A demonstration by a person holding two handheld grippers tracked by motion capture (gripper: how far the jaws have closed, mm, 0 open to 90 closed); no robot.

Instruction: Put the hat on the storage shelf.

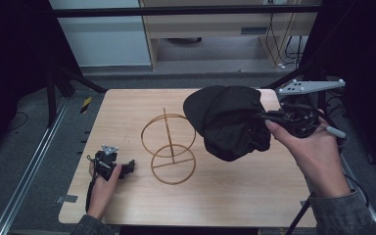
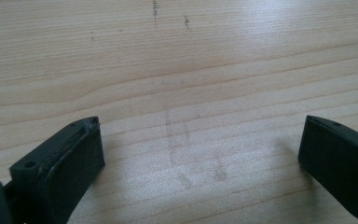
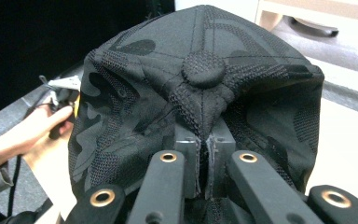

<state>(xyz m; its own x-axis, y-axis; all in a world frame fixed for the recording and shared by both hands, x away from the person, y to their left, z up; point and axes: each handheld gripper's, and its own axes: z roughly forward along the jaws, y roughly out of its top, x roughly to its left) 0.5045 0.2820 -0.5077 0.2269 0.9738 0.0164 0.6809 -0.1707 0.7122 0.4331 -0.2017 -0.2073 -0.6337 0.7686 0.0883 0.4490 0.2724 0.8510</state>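
The right gripper [image 1: 274,120] was seen clenched on the black camouflage-patterned fabric cap [image 1: 230,122], its two jaws pressed together on a fold of cloth just below the round crown button [image 3: 203,69], as shown in the right gripper view. The cap was held in the air above the right half of the pale wooden table [image 1: 254,196], its brim turned toward the far left and its body sagging below the grip. Just beside it, to its left, the thin gold wire stand [image 1: 170,147] with two rings and a central upright post was seen standing on the table, apart from the cap.

The left gripper [image 1: 122,168] was seen resting on the table near the left front edge, released, its jaws spread wide over bare wood with nothing between them.

The step in hand was judged to be the carrying of the cap to the stand. It would be done well if the cap were kept high enough to clear the upper ring, its hollow turned downward over the post, and lowered gently. The light stand could be tipped by a sideways brush, so it might be steadied by the idle left gripper.
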